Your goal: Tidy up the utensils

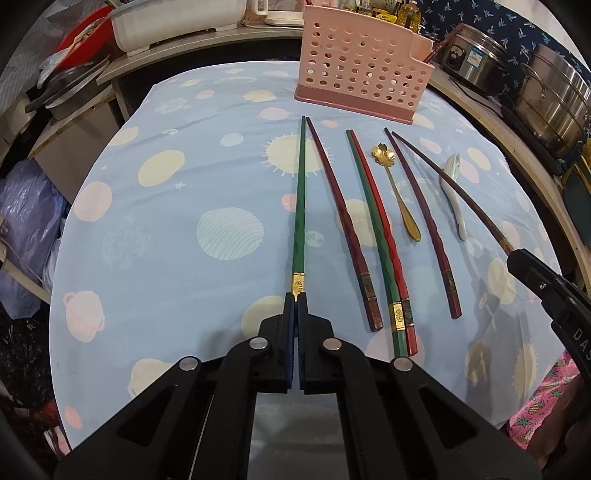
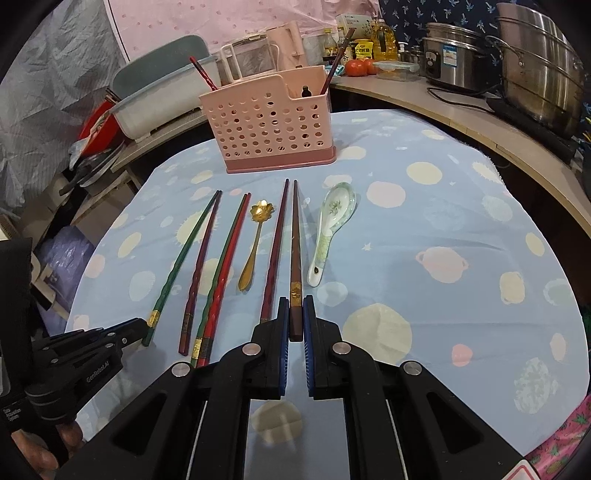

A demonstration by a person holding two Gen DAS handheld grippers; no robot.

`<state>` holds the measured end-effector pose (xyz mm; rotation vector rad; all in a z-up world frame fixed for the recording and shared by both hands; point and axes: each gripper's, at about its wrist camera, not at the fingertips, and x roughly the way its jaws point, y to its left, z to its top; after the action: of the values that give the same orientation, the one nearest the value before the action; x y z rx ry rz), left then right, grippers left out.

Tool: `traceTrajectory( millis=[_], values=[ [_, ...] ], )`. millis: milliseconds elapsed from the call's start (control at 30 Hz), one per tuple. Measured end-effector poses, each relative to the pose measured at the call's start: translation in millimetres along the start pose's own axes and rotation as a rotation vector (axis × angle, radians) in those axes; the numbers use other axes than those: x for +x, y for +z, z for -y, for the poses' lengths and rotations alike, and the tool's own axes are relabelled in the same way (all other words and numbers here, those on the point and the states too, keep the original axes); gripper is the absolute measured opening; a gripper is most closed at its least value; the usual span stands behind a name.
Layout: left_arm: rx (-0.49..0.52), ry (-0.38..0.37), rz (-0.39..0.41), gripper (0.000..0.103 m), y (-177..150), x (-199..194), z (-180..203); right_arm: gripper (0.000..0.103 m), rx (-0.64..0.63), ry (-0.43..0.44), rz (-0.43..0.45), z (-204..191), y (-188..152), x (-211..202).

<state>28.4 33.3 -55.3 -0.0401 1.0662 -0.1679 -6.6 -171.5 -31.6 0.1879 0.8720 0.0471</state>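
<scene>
Several chopsticks, a gold flower spoon [image 1: 397,192] [image 2: 255,243] and a white ceramic spoon [image 2: 330,232] [image 1: 452,194] lie in a row on the blue cloth. My left gripper [image 1: 296,299] is shut on the butt end of a green chopstick [image 1: 300,199] [image 2: 184,258]. My right gripper [image 2: 295,306] is shut on the butt end of a brown chopstick [image 2: 294,251] [image 1: 450,188]. Both chopsticks point at the pink perforated holder [image 1: 360,70] [image 2: 269,125] at the far side. The holder has two dark red chopsticks standing in it.
Red chopsticks [image 1: 343,221] and a green-and-red pair [image 1: 380,236] lie between my grippers. Steel pots [image 2: 535,62] stand on the counter at the right. A white tub [image 1: 177,22] and kitchen clutter fill the back left. The table edge curves around the cloth [image 1: 184,221].
</scene>
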Motion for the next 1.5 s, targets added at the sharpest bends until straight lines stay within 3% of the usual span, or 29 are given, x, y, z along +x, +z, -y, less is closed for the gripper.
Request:
traceTrajectory(
  millis=[300,367,433,667,700,733,933,1200,1500],
  values=[
    [-0.039,-0.062,0.02,0.002,0,-10,-6,0.007,0.011,0.005,0.003,2,-2,-4],
    [-0.036,-0.06,0.022,0.01,1,-7,-4,0.007,0.014,0.005,0.001,2,-2,-4],
    [-0.023,-0.047,0.016,0.024,1,0,-1,0.007,0.011,0.006,0.0,2,-2,-3],
    [-0.008,-0.025,0.011,0.022,2,14,1,0.007,0.014,0.006,-0.01,2,-4,-1],
    [-0.004,-0.027,0.01,0.01,2,15,1,0.007,0.014,0.007,-0.011,2,-4,-1],
    [0.001,-0.037,0.004,0.007,2,15,1,0.007,0.014,0.007,-0.01,1,-4,-1],
    [0.0,-0.062,0.015,0.007,1,1,0,0.007,0.01,0.017,0.008,0,-1,-10],
    [-0.006,-0.081,0.146,0.007,27,-59,-3,0.007,0.027,0.048,0.106,0,26,-49],
    [0.013,-0.09,0.343,0.007,92,-118,3,0.007,0.021,0.059,0.252,-1,87,-85]
  ],
)
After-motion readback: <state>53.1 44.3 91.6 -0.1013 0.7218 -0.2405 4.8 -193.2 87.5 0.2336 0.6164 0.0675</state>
